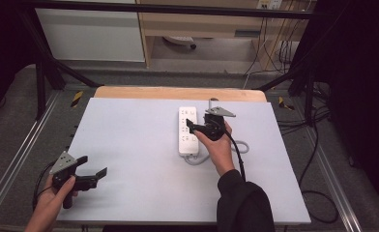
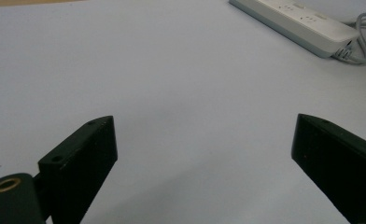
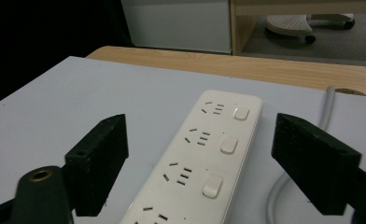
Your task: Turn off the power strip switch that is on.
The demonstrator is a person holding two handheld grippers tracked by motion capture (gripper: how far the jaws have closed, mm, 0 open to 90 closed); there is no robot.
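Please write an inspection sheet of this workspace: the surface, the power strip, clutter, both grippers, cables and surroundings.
Surface: pale sheet on a wooden table.
Job's things: white power strip, lying flat, nothing plugged in.
Clutter: nothing seen.
Grippers: right gripper open, jaws either side of the strip, not touching; left gripper open over bare sheet.
Cables: grey strip cord loops beside the strip; black gripper cable.
Surroundings: black frame, floor wires, shelf unit.

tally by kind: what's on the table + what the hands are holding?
Power strip: 1, white
Grey cable trailing from it: 1
Black two-jaw grippers: 2, left gripper and right gripper, both open and holding nothing
Total: 4
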